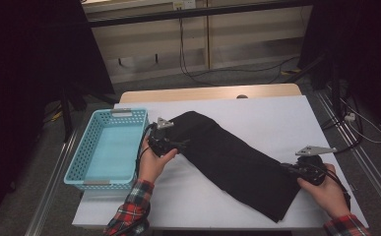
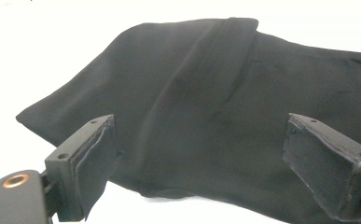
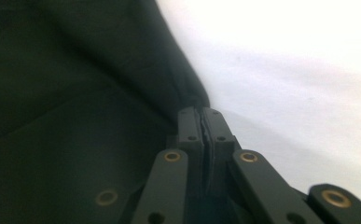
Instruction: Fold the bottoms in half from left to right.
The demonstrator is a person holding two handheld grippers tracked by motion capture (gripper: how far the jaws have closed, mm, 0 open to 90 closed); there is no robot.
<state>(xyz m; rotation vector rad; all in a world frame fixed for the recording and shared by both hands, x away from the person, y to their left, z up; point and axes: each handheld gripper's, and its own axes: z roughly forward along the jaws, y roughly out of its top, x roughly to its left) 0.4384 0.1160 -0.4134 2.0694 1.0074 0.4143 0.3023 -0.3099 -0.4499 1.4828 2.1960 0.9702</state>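
Nearest, at five o'clock on the table (image 1: pixel 286 113), the right gripper (image 1: pixel 290 169) is seen pinched tight; whether the edge of the black cloth (image 1: pixel 232 160) is caught between its jaws cannot be told. At nine o'clock the left gripper (image 1: pixel 180 144) is held wide open at the cloth's far end, nothing clamped. One cloth is counted, laid out diagonally from eleven to five, not yet folded. One blue basket (image 1: pixel 77 169) is seen beside it at nine o'clock. Folding and stowing are judged to remain; only an opening grip appears done.
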